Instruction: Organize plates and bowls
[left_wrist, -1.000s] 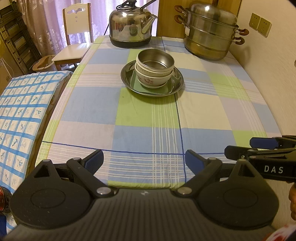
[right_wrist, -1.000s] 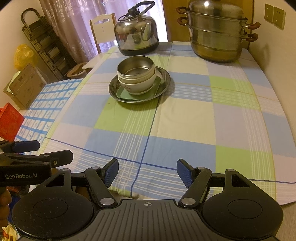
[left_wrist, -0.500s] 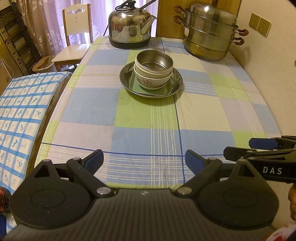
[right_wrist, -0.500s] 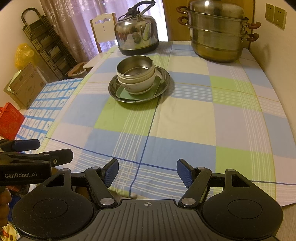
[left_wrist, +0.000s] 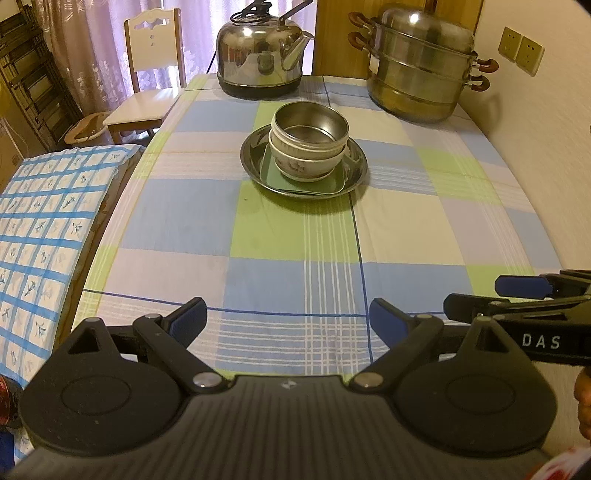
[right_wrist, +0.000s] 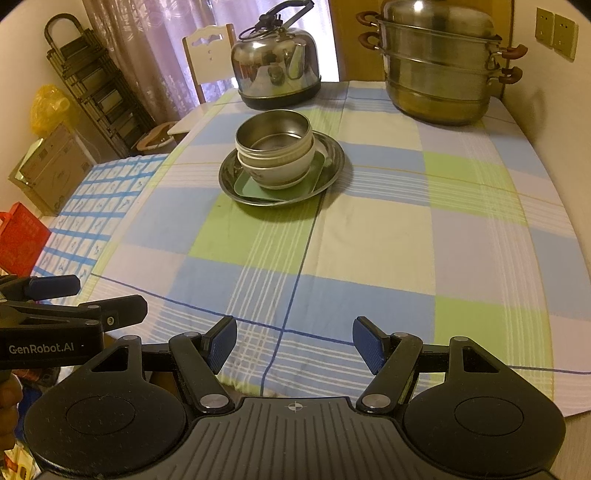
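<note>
A round steel plate (left_wrist: 255, 171) (right_wrist: 334, 166) sits mid-table on the checked cloth. On it lies a green square plate (left_wrist: 271, 175) (right_wrist: 245, 186), then a white flowered bowl (left_wrist: 303, 164) (right_wrist: 280, 171), then a steel bowl (left_wrist: 310, 123) (right_wrist: 273, 131) on top. My left gripper (left_wrist: 288, 319) (right_wrist: 88, 299) is open and empty at the table's near edge. My right gripper (right_wrist: 293, 343) (left_wrist: 491, 295) is open and empty beside it, to the right. Both are far from the stack.
A steel kettle (left_wrist: 260, 55) (right_wrist: 275, 59) and a tiered steamer pot (left_wrist: 421, 66) (right_wrist: 439, 62) stand at the table's far end. A white chair (left_wrist: 147, 88) is at the far left. A blue-checked cloth surface (left_wrist: 40, 229) lies left of the table. The wall runs along the right.
Almost nothing: the left wrist view has shifted slightly, and both grippers stay open at the near edge.
</note>
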